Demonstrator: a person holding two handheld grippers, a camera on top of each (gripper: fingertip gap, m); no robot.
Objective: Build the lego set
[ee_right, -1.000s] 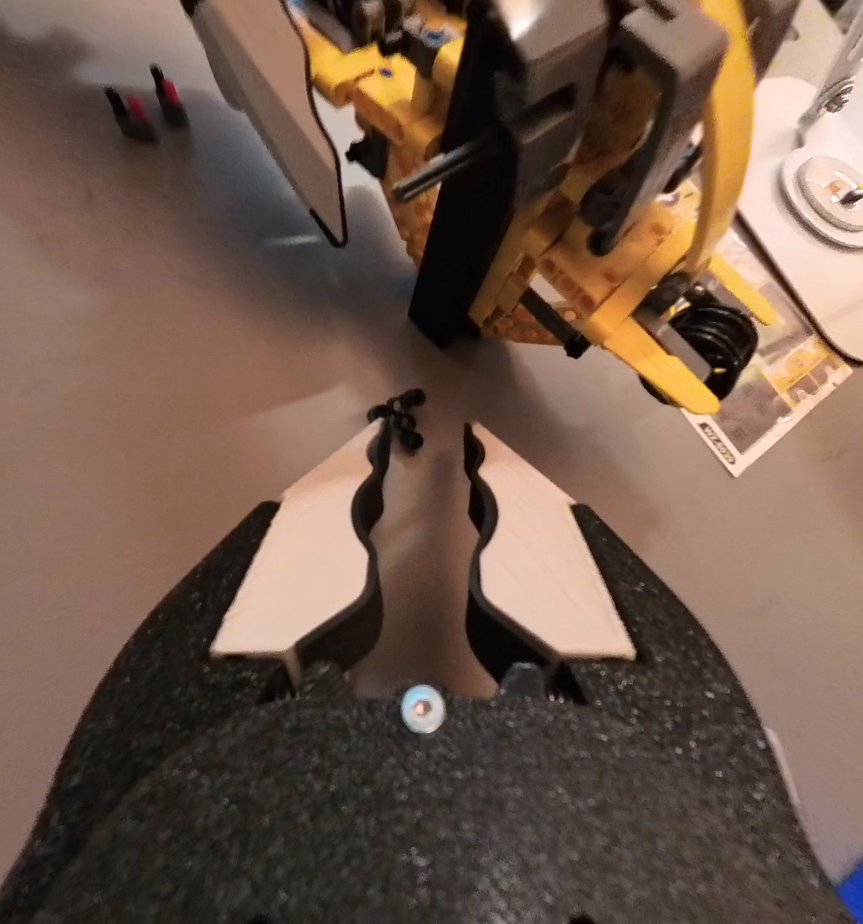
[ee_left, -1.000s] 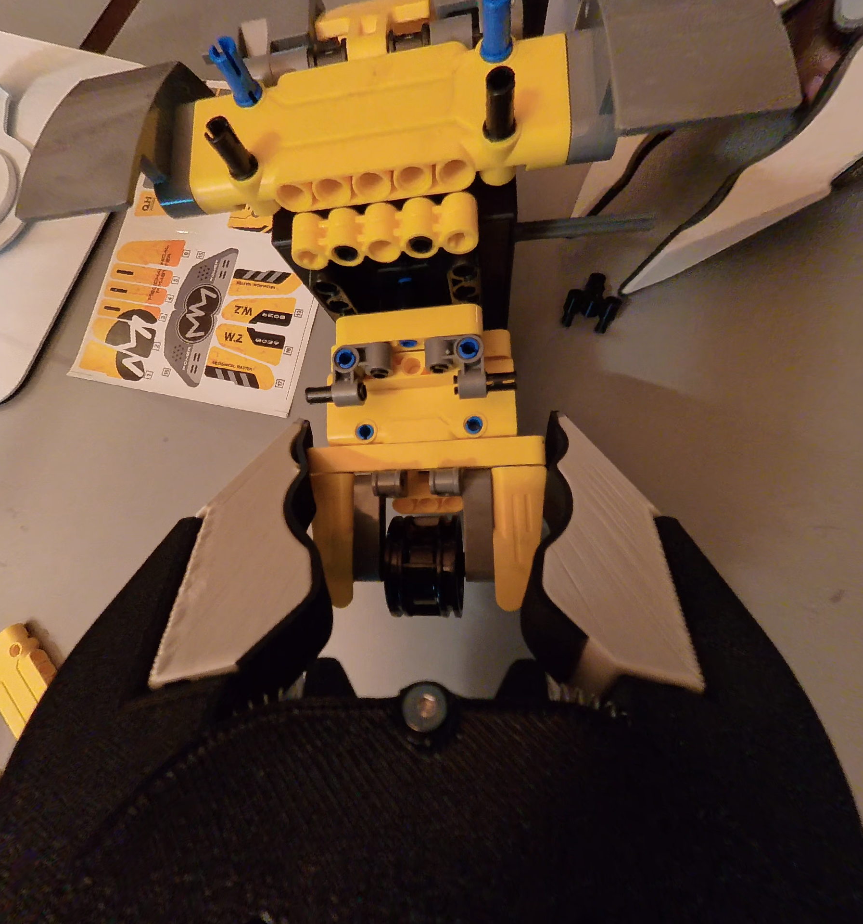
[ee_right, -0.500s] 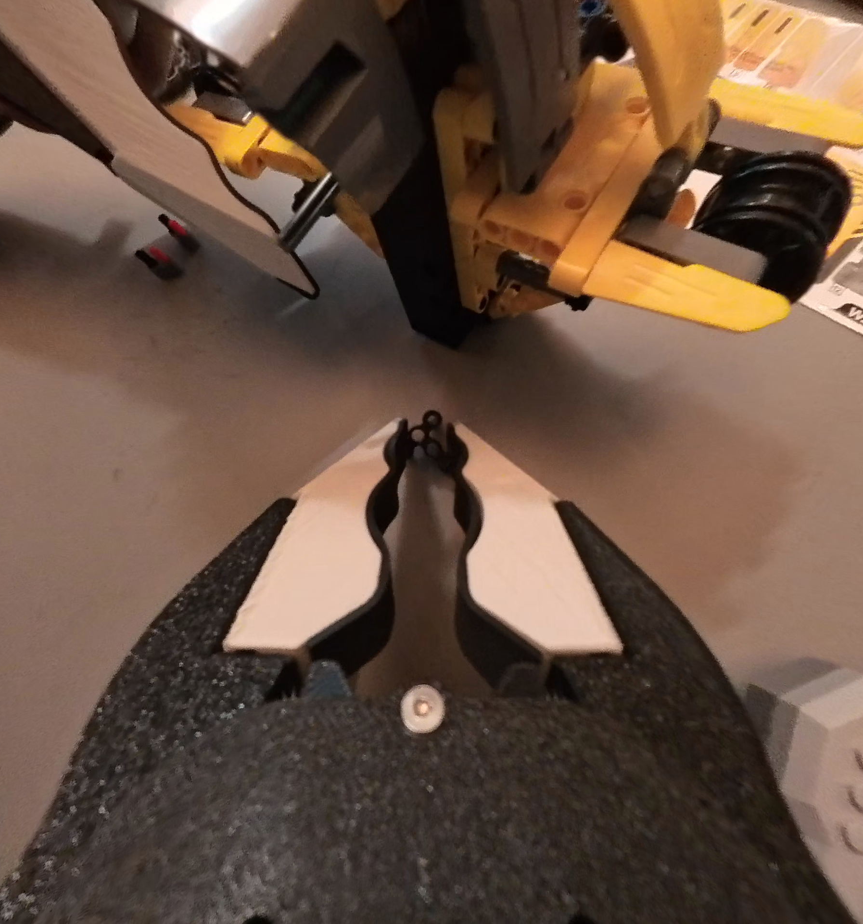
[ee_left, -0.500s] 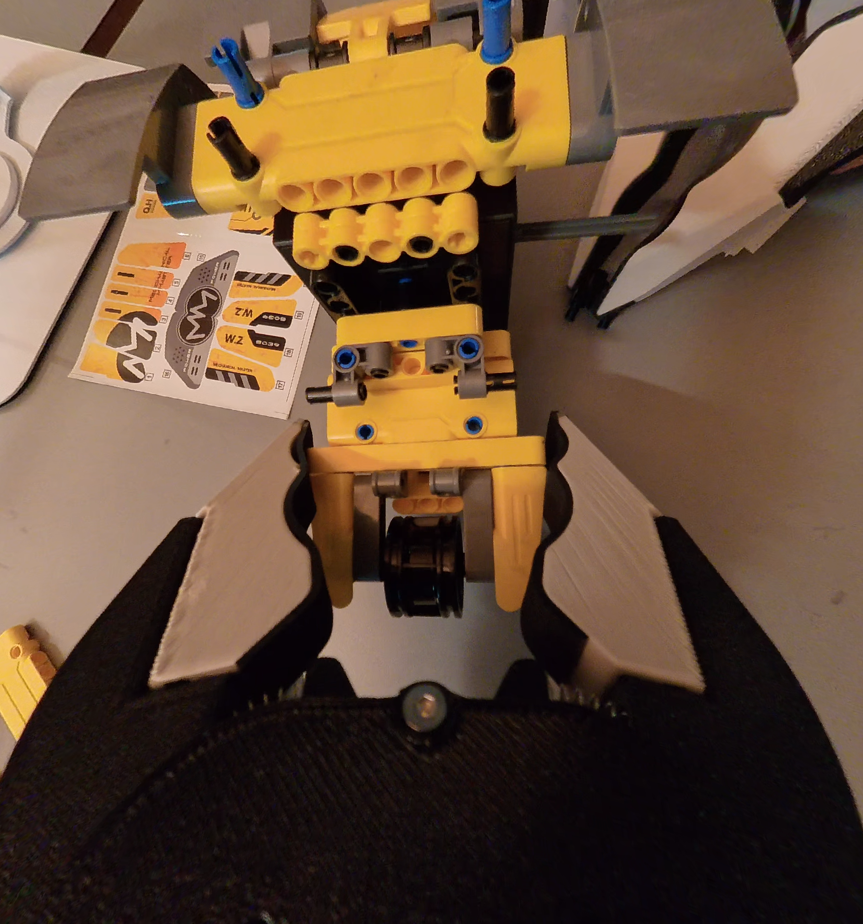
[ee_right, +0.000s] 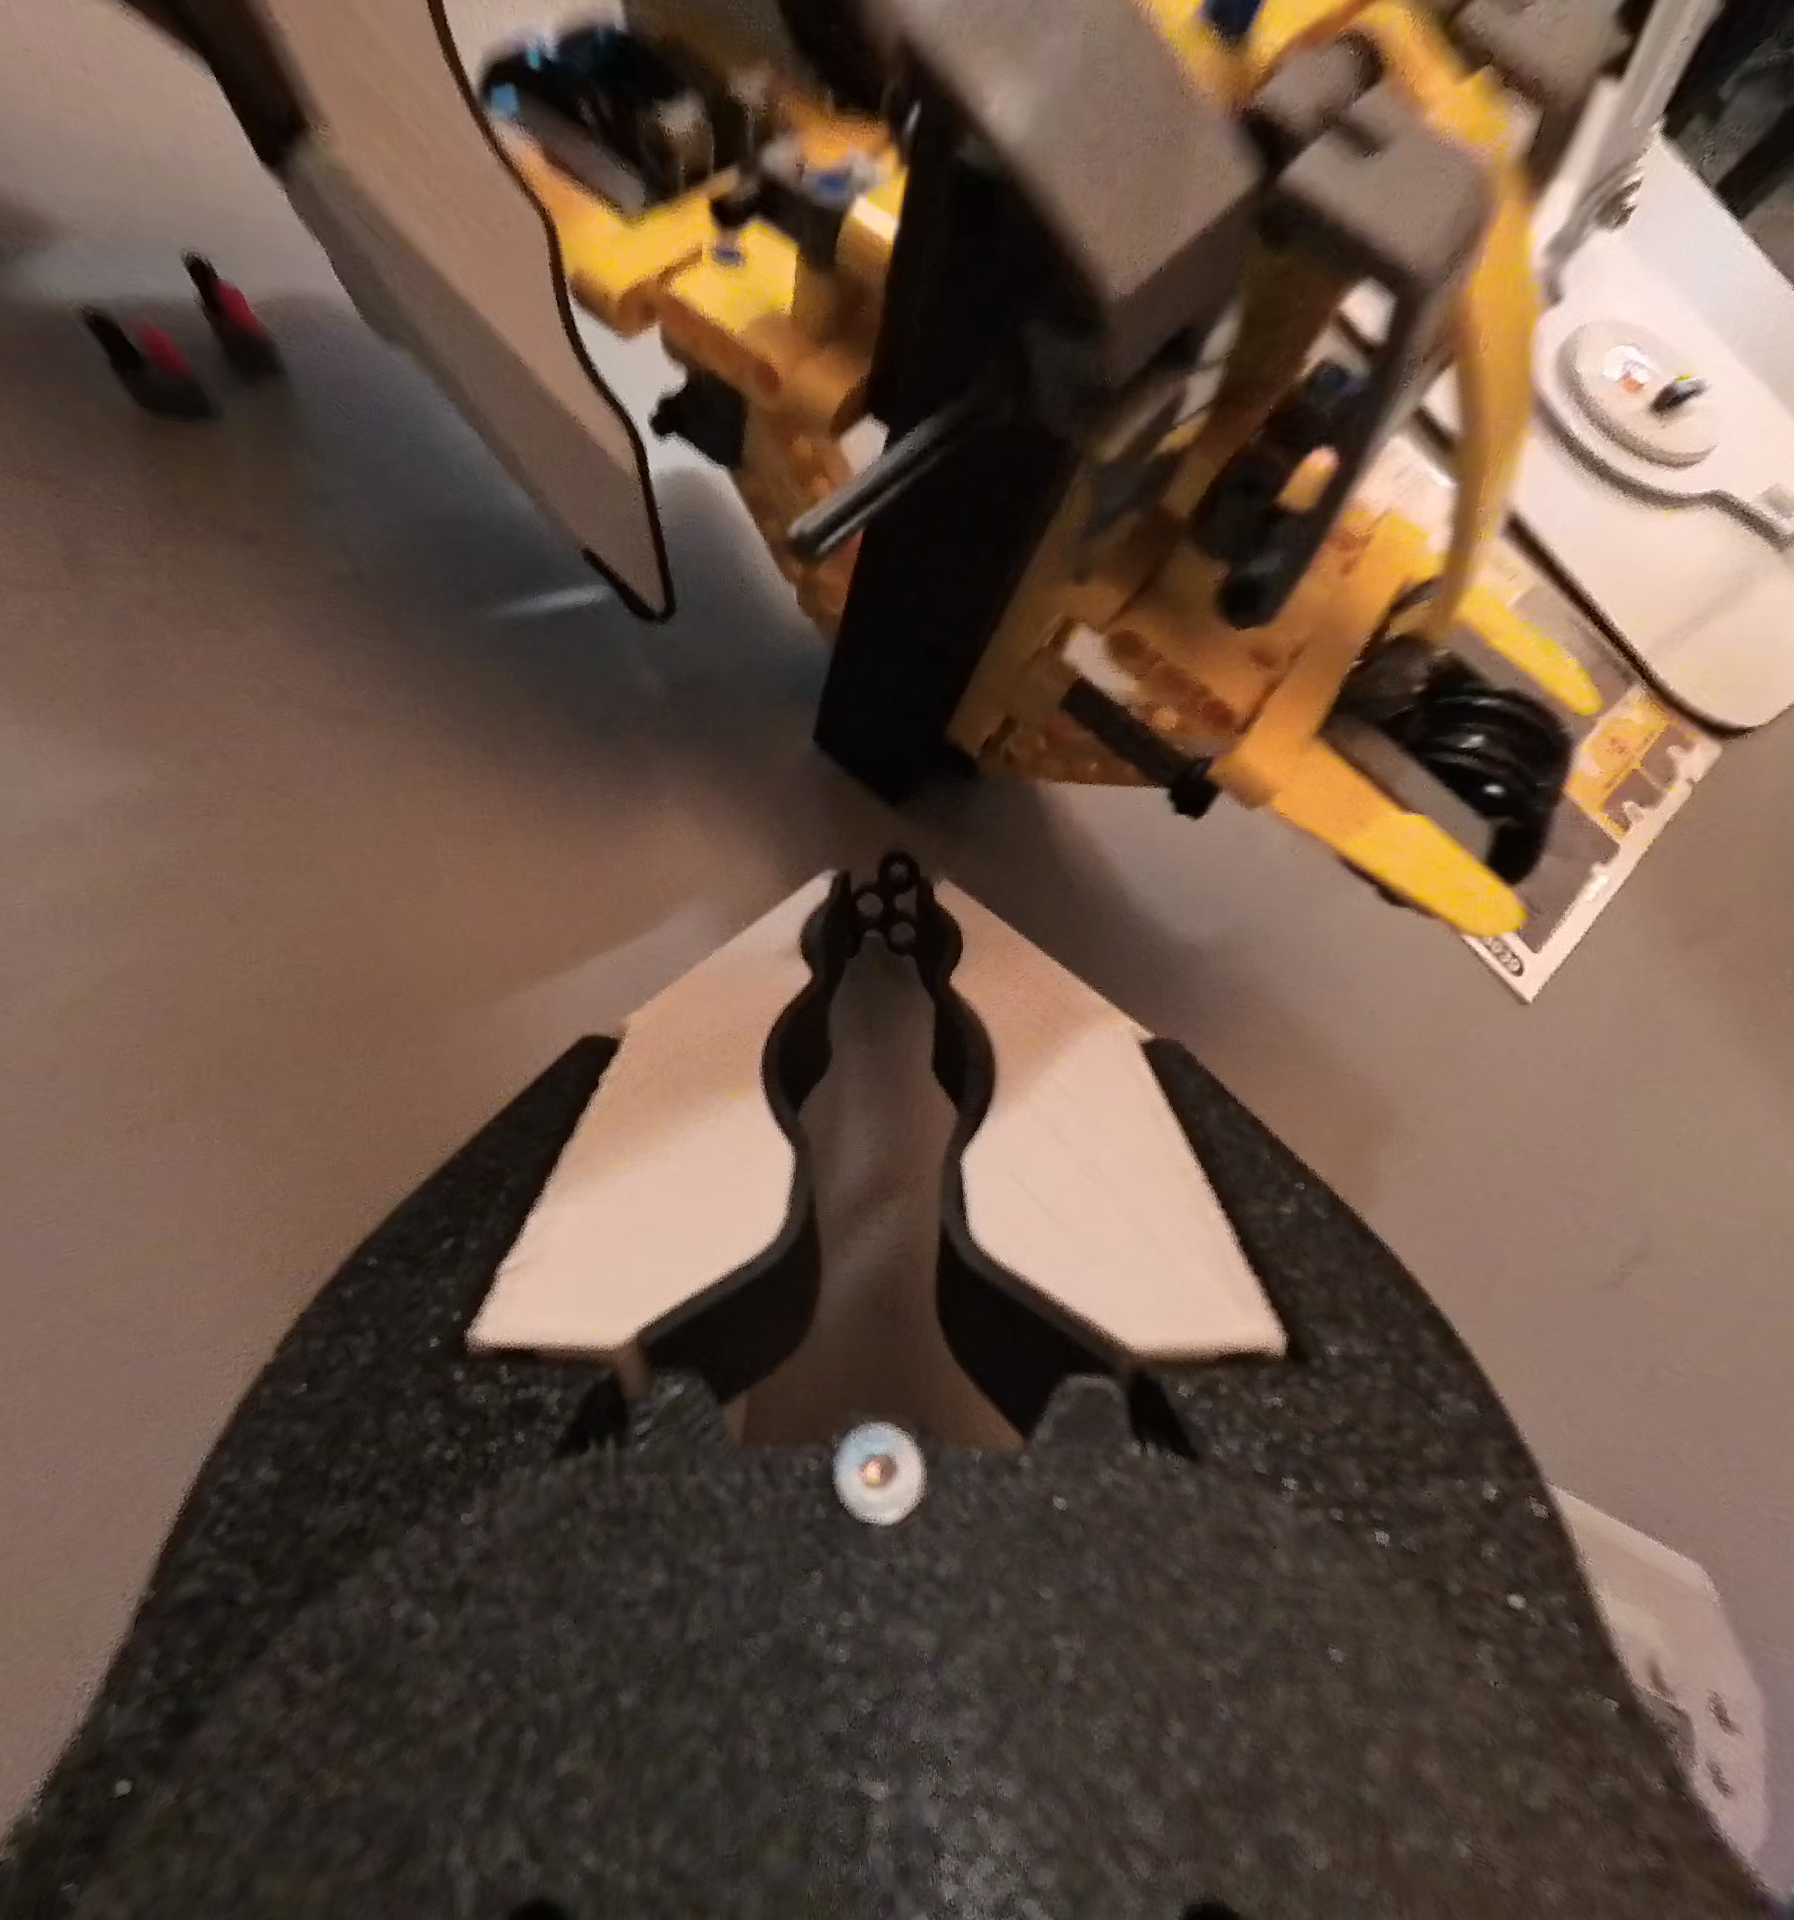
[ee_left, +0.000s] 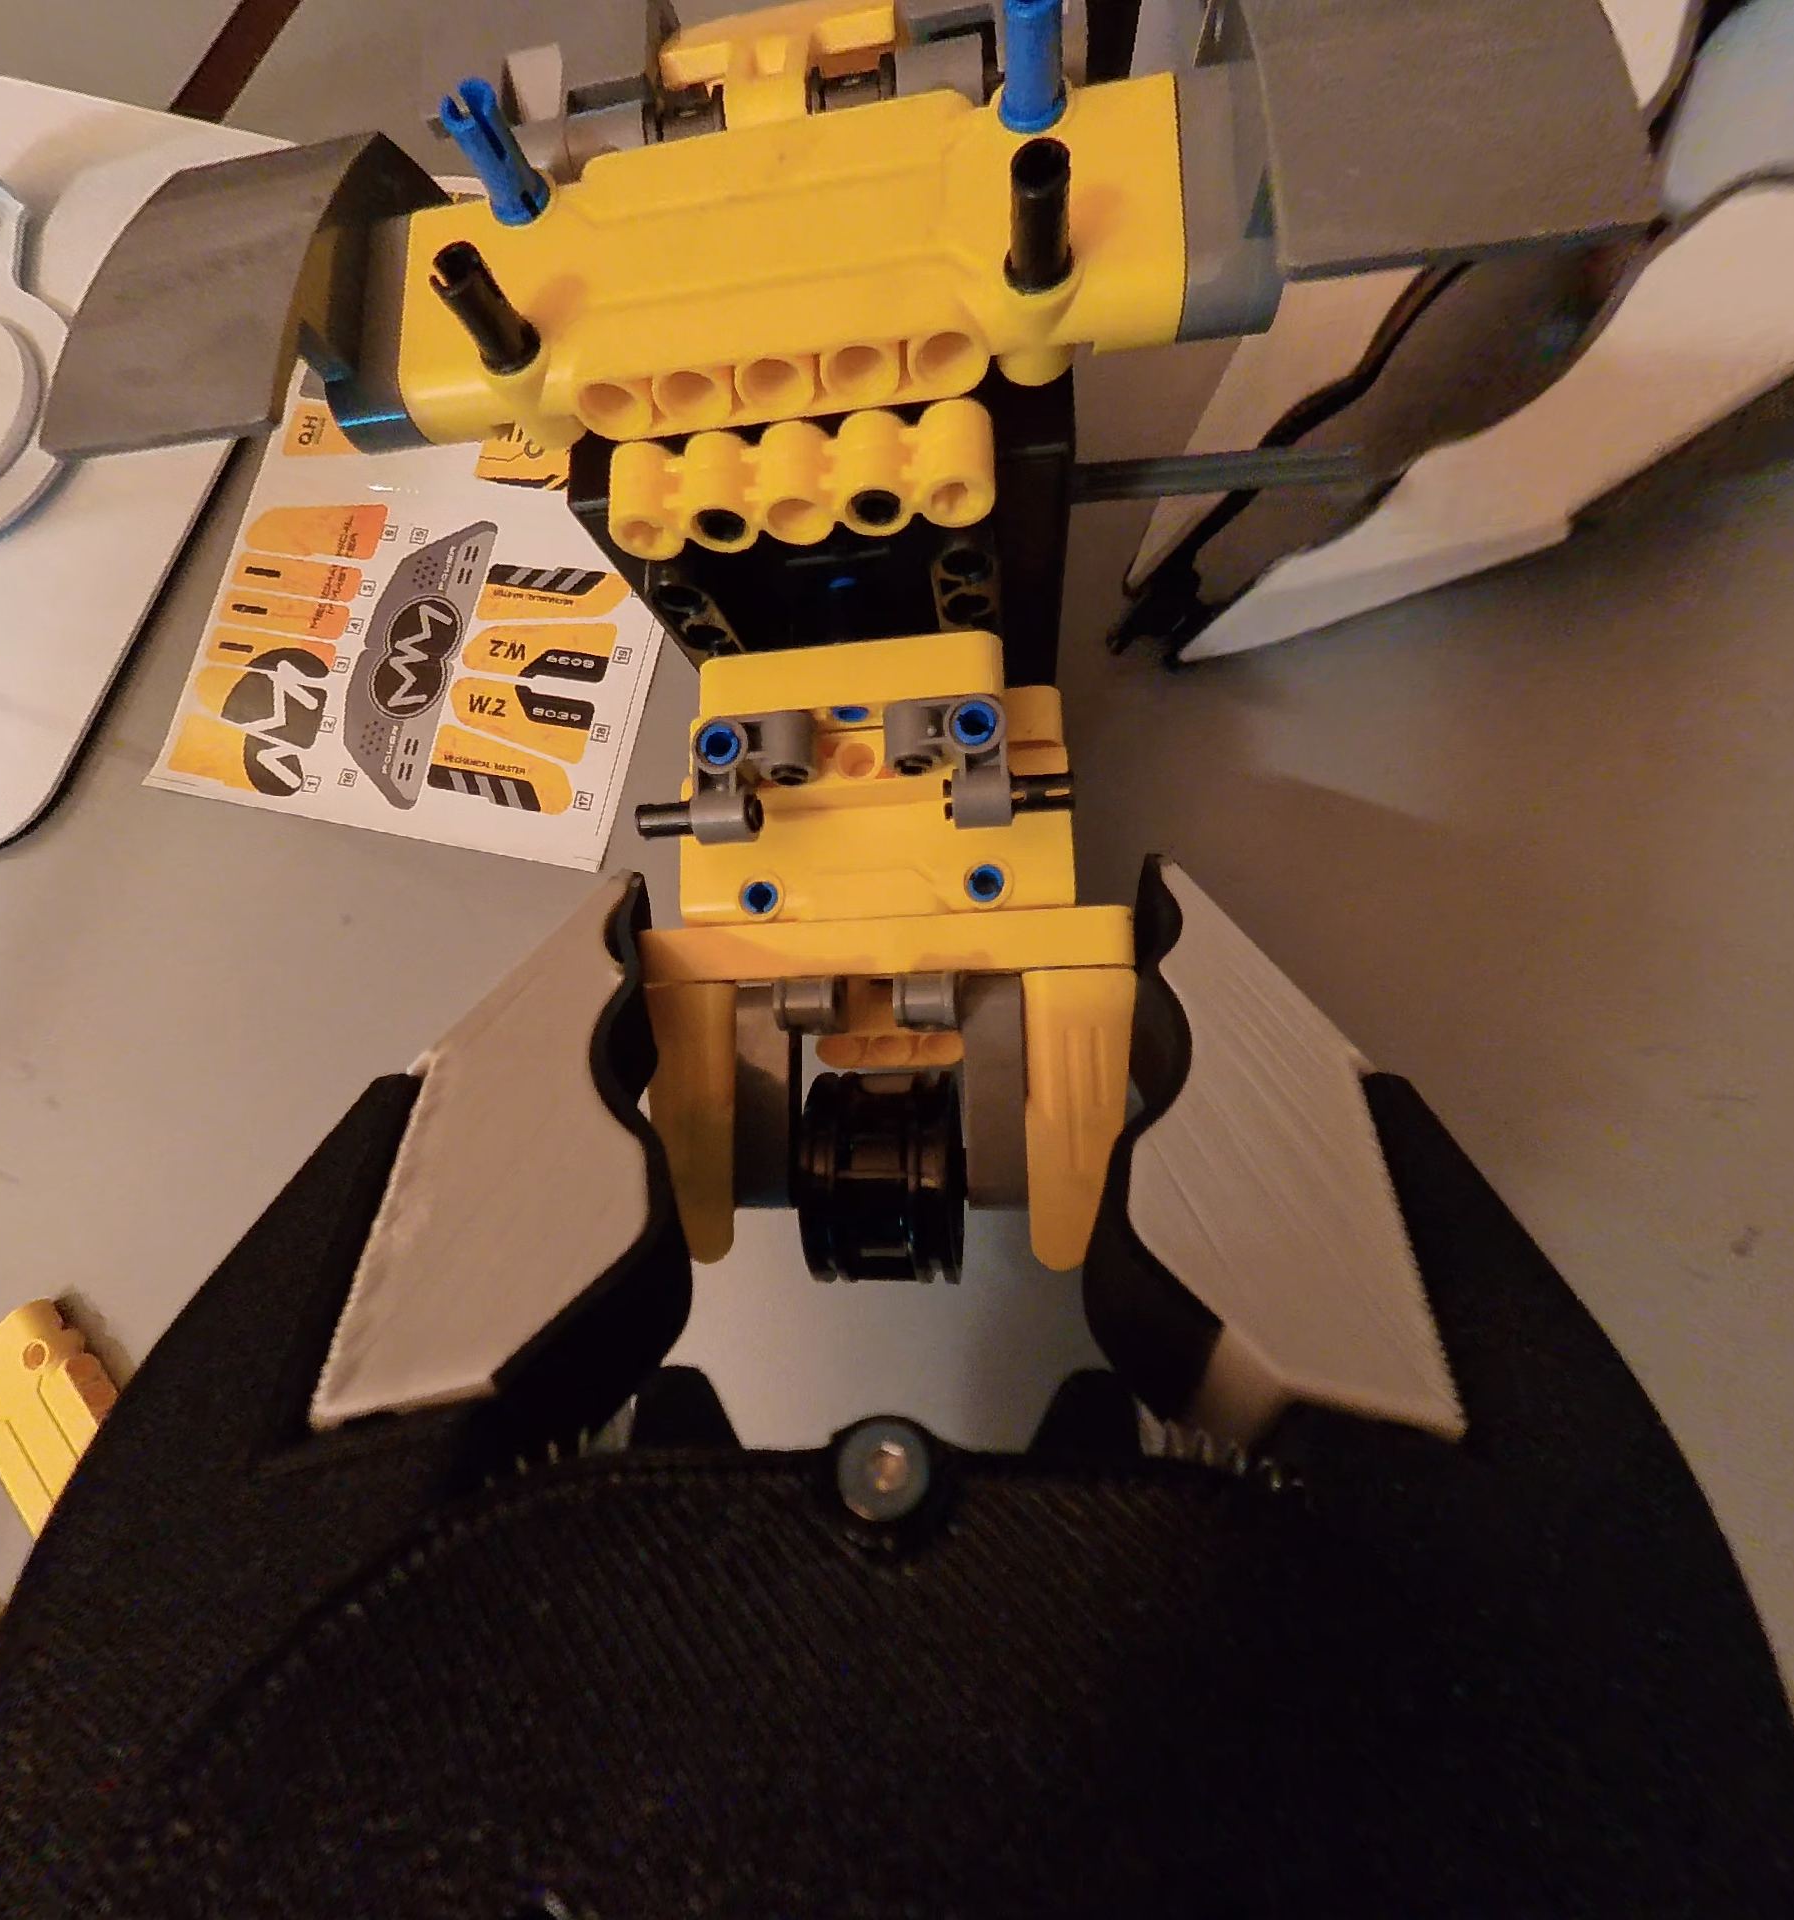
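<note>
Left tongs [ee_left: 888, 1039] clamped the yellow brick model [ee_left: 851, 810]. Only the right wrist view showed the right tongs [ee_right: 893, 914] pinching a small black connector [ee_right: 895, 914], the model just ahead.

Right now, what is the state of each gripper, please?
Left gripper: shut on the yellow brick model.
Right gripper: shut on small black connector pieces.

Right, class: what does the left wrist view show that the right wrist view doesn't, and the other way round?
Only the left wrist view: the left gripper shut on the yellow brick model, and loose yellow pieces.
Only the right wrist view: the right gripper pinching small black pins, and two red-and-black pieces.
Both: the model, the sticker sheet and grey table.
</note>
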